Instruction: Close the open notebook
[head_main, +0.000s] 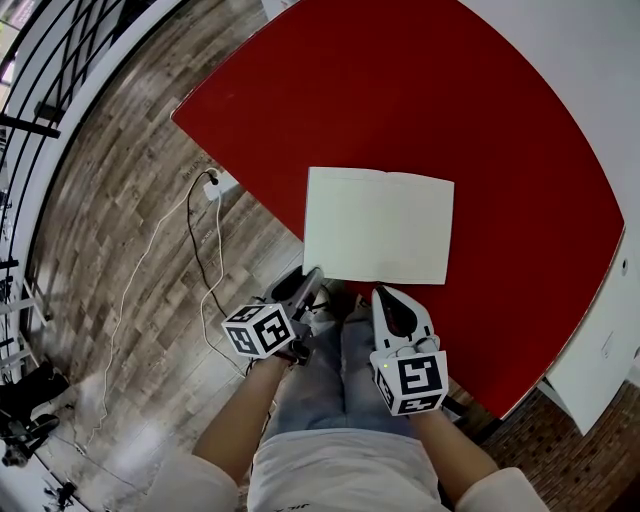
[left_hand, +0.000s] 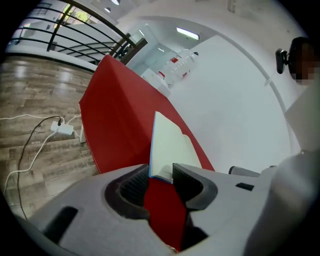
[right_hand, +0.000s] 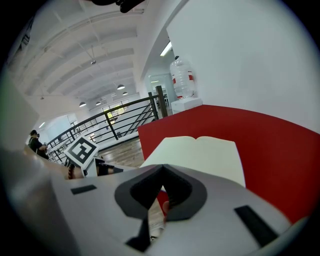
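Observation:
An open notebook (head_main: 378, 225) with blank cream pages lies flat on the red table (head_main: 420, 100), close to its near edge. My left gripper (head_main: 312, 282) hovers at the table's edge by the notebook's near left corner. In the left gripper view its jaws (left_hand: 161, 176) stand open, rolled on their side, with bare red tabletop in the gap and the notebook (left_hand: 167, 147) corner just beyond the tips. My right gripper (head_main: 386, 296) sits at the near edge below the notebook's spine. Its jaws (right_hand: 161, 171) are shut on nothing, with the notebook (right_hand: 200, 155) just ahead.
A white power adapter (head_main: 218, 184) and its cables trail over the wooden floor left of the table. A black railing (head_main: 30, 90) runs along the far left. A white wall (head_main: 590, 90) borders the table's right side. The person's legs are under the grippers.

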